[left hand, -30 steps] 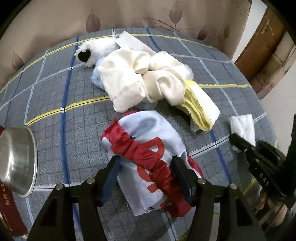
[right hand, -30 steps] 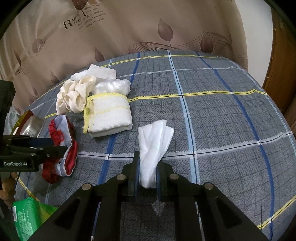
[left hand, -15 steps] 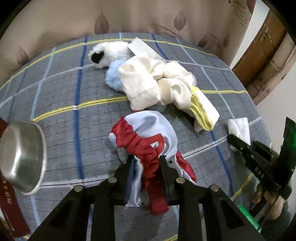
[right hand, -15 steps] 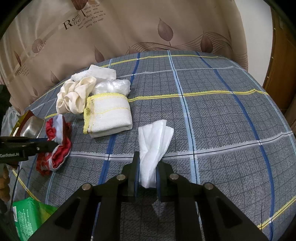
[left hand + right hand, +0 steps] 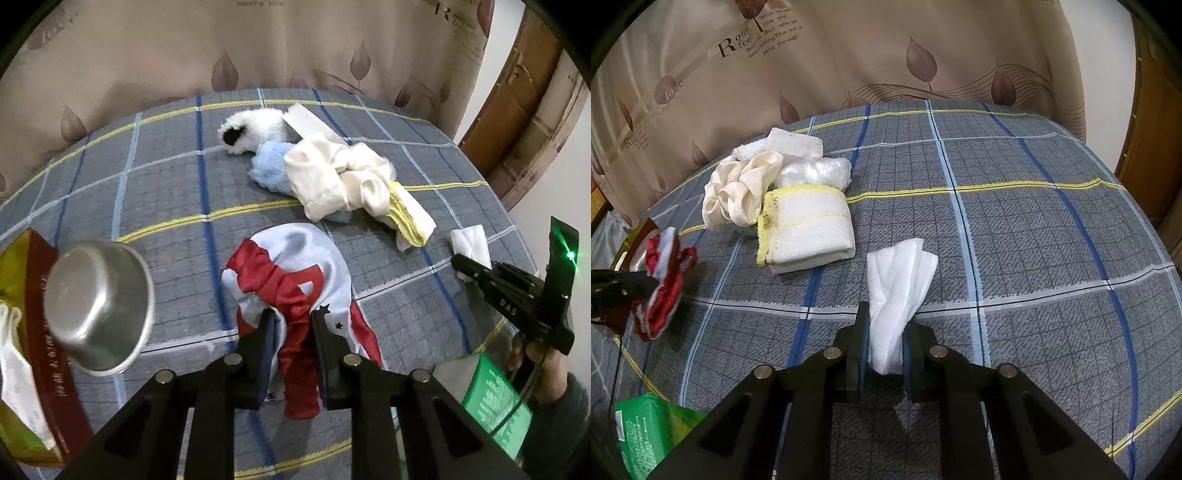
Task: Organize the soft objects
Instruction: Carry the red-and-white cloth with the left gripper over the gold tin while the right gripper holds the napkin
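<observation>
A red and white satin cloth [image 5: 295, 258] lies bunched on the plaid tablecloth [image 5: 1034, 240]. My left gripper [image 5: 291, 314] has its jaws closing, and both pads pinch the cloth's red band at its near end. From the right wrist view the same cloth [image 5: 665, 280] hangs in a clump at the left gripper [image 5: 624, 286]. My right gripper [image 5: 884, 317] is shut on a folded white tissue [image 5: 901, 273], which fans out ahead of the fingers. The left wrist view shows that gripper [image 5: 465, 264] and tissue [image 5: 472, 242] at the right.
A pile sits farther back: cream cloth [image 5: 332, 181], yellow-edged towel [image 5: 809, 229], blue fluffy piece [image 5: 271, 166], white plush [image 5: 251, 131], clear plastic bag [image 5: 812, 171]. A steel bowl [image 5: 99, 306] on a red box [image 5: 48, 369] stands left. A green pack [image 5: 646, 435] lies near the table edge.
The left jaws went from wide open around the red and white cloth to pinching it, then drew back and up, gathering the cloth. The right gripper and tissue stayed still.
</observation>
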### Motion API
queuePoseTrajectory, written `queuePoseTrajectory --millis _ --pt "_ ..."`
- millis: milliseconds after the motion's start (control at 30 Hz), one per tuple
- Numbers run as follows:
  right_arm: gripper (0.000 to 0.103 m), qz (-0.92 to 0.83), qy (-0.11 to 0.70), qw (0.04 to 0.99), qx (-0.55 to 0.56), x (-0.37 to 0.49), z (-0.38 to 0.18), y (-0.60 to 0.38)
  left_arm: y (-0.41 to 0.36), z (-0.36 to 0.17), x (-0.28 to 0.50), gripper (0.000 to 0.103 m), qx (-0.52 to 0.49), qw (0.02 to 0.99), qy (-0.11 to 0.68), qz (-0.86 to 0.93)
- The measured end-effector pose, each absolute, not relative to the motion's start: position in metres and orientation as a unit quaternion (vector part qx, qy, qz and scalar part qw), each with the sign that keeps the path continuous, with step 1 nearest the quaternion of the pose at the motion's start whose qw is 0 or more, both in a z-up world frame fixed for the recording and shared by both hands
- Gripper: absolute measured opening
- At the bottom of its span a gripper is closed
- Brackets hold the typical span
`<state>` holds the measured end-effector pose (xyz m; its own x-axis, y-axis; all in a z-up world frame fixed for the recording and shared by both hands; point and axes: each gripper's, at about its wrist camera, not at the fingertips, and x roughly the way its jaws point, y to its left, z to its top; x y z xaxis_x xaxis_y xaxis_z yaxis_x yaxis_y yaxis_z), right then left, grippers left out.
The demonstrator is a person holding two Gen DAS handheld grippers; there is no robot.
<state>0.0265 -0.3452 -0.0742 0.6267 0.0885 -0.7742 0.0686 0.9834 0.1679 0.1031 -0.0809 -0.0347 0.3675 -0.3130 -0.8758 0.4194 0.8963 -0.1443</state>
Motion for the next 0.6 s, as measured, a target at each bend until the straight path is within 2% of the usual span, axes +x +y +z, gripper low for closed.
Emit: queuePoseTrajectory --millis 300,600 --pt "0.013 0.005 0.432 0.897 0.091 0.027 -0.074 -0.345 -0.046 -0.011 0.104 0.02 0.046 0.84 0.504 -0.199" --pt "0.013 0.005 0.432 0.897 0.09 0.027 -0.074 -0.345 0.023 0.014 0.116 0.02 0.047 0.861 0.488 -0.133"
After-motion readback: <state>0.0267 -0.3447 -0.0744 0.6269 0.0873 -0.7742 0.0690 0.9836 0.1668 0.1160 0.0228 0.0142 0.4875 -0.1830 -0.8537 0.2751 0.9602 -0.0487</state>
